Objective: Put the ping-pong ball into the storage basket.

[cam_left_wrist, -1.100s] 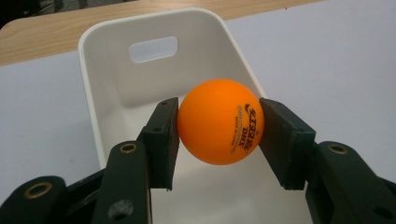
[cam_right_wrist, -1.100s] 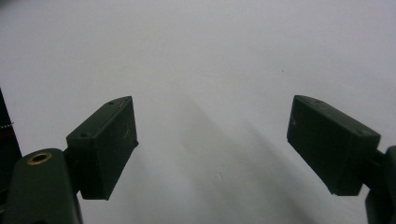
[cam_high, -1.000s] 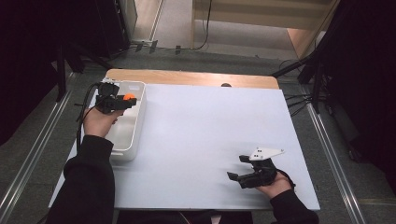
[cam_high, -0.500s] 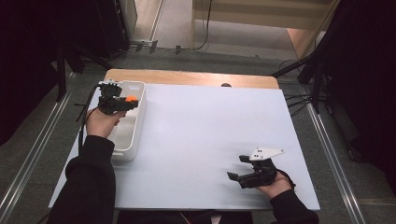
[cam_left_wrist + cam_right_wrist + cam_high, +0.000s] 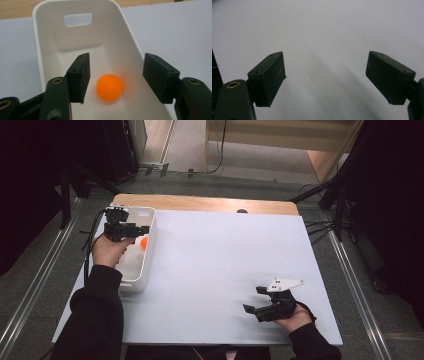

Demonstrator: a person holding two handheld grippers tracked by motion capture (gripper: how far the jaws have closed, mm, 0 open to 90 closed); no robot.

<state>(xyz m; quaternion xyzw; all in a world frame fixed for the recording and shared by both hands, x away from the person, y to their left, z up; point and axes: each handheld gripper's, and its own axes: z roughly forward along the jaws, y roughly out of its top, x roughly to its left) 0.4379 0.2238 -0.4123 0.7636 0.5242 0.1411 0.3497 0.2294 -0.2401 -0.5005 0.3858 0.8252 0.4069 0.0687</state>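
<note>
A small orange ball (image 5: 109, 87) lies on the floor of a white plastic bin (image 5: 117, 37), free of both pads. My left gripper (image 5: 116, 77) hovers over the bin; its jaws have just been opening and stand apart with the ball below and between them. In the high view the ball (image 5: 144, 243) sits in the bin (image 5: 136, 279) at the table's left edge, under the left gripper (image 5: 142, 229). My right gripper (image 5: 253, 300) rests low at the front right of the white table, jaws wide; the right gripper (image 5: 325, 77) has bare table between its pads.
The white tabletop (image 5: 220, 255) stretches between the two hands. A wooden strip (image 5: 200, 203) runs along its far edge. Dark stands and cables (image 5: 345, 205) crowd the floor at the right, and metal rails (image 5: 30, 285) run along the left.
The left gripper's jaws opened and the orange ball dropped from them onto the bin floor. Neither hand has shifted.
</note>
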